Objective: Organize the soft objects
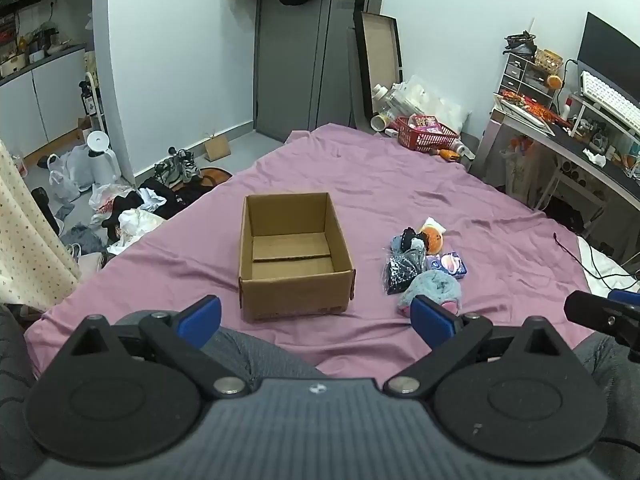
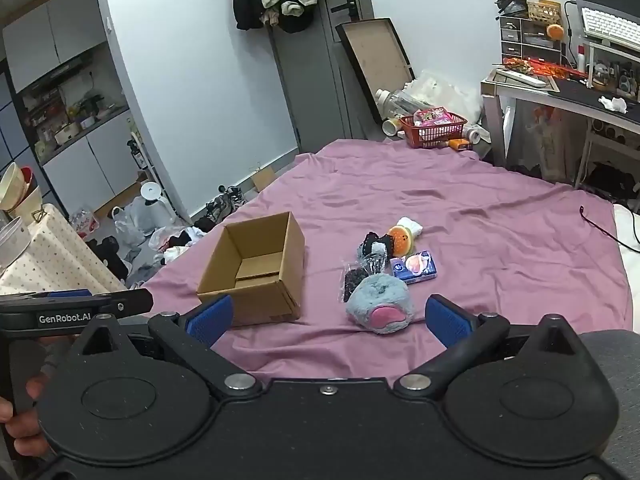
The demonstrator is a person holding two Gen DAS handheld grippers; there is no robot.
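Both claws hang spread wide and empty above the near edge of the bed: the left gripper (image 1: 316,316) sits low in front of the box (image 1: 294,256), the right gripper (image 2: 328,320) just before the blue plush (image 2: 380,306). Neither touches anything. On the purple sheet (image 1: 400,184) the cardboard box stands upright, open-topped, with nothing inside but its own bottom flaps. To its right, apart from it, lies a small heap of soft things — the blue plush with a pink patch nearest, a dark bagged bundle (image 2: 354,278) touching it, a blue packet (image 2: 414,266) beside that, and an orange plush (image 2: 402,238) at the far end. A red basket (image 2: 434,130) sits at the sheet's far edge.
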